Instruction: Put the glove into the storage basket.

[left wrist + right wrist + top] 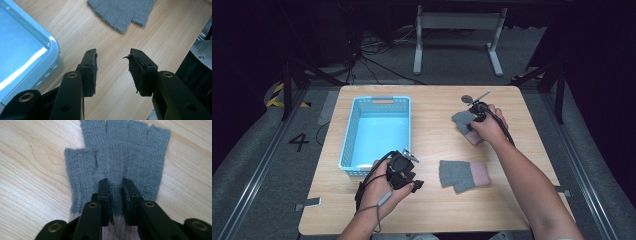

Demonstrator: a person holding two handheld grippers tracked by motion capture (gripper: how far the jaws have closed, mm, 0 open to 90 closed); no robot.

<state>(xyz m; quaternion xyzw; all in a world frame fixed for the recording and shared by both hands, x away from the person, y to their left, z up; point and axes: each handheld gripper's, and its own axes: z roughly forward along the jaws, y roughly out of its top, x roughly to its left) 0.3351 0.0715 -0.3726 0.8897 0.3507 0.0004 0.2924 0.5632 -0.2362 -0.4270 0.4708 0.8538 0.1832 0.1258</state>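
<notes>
the landmark is the blue basket, standing on the left half of the wooden table. nearest the person, the left gripper is held just off the basket's near right corner, over bare wood. in the left gripper view its jaws stand apart, released, with only table grain between them; the basket's pale rim lies to one side and a grey glove's finger ends lie ahead.

that near glove, grey with a pink cuff, lies flat on the table, right of the basket's near corner and apart from it, untouched.

farther off, the far glove lies right of the basket, level with its far half. the right gripper is down on it. in the right gripper view the far glove lies spread, fingers pointing away, and the jaws are clenched on a narrow ridge of its grey knit at the palm, just above the pink cuff.
</notes>
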